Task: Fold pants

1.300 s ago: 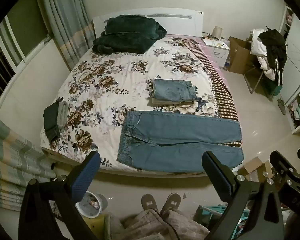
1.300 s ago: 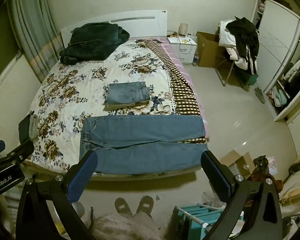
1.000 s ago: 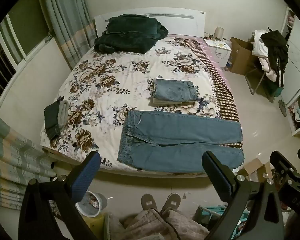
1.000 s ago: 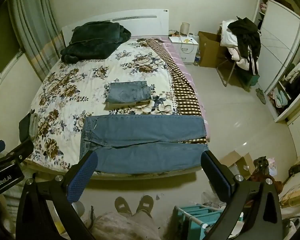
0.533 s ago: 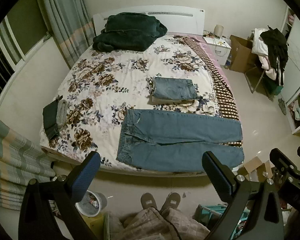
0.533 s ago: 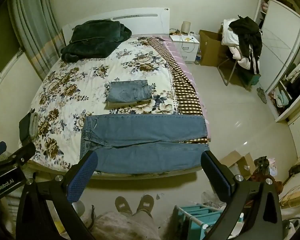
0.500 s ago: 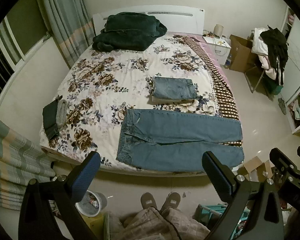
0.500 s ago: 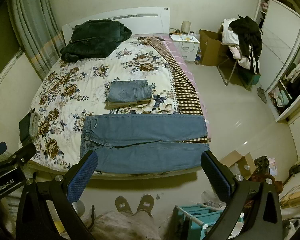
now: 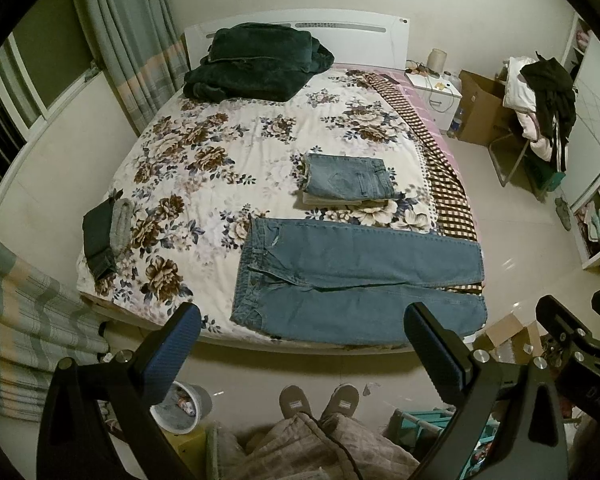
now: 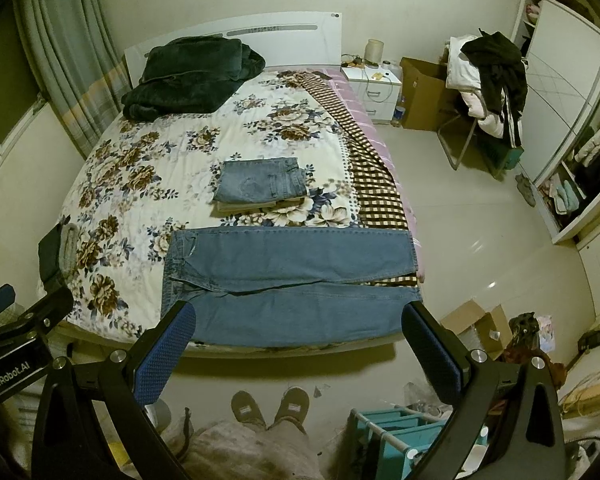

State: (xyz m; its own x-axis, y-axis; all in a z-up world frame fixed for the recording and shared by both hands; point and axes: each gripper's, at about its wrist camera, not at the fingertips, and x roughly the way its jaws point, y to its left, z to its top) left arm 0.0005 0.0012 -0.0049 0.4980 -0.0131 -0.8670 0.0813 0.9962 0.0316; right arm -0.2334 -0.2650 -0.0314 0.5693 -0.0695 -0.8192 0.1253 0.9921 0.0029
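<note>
Blue jeans (image 9: pixel 356 280) (image 10: pixel 288 280) lie spread flat across the near end of the bed, waistband to the left, both legs pointing right. My left gripper (image 9: pixel 300 344) is open and held high above the floor, short of the bed's near edge. My right gripper (image 10: pixel 298 344) is open too, at the same height and distance. Neither touches the jeans. Part of the right gripper's body shows at the right edge of the left wrist view.
A stack of folded jeans (image 9: pixel 348 180) (image 10: pixel 260 182) lies mid-bed on the floral cover (image 9: pixel 204 160). Dark green bedding (image 9: pixel 256 62) is by the headboard; dark clothes (image 9: pixel 102 236) at the left edge. A person's slippered feet (image 9: pixel 318 400) stand before the bed. A teal rack (image 10: pixel 388 432) and cardboard box (image 10: pixel 476 320) are on the floor.
Both views have shifted slightly; the bed sits a little higher and closer in frame. The jeans and the grippers' opening are unchanged.
</note>
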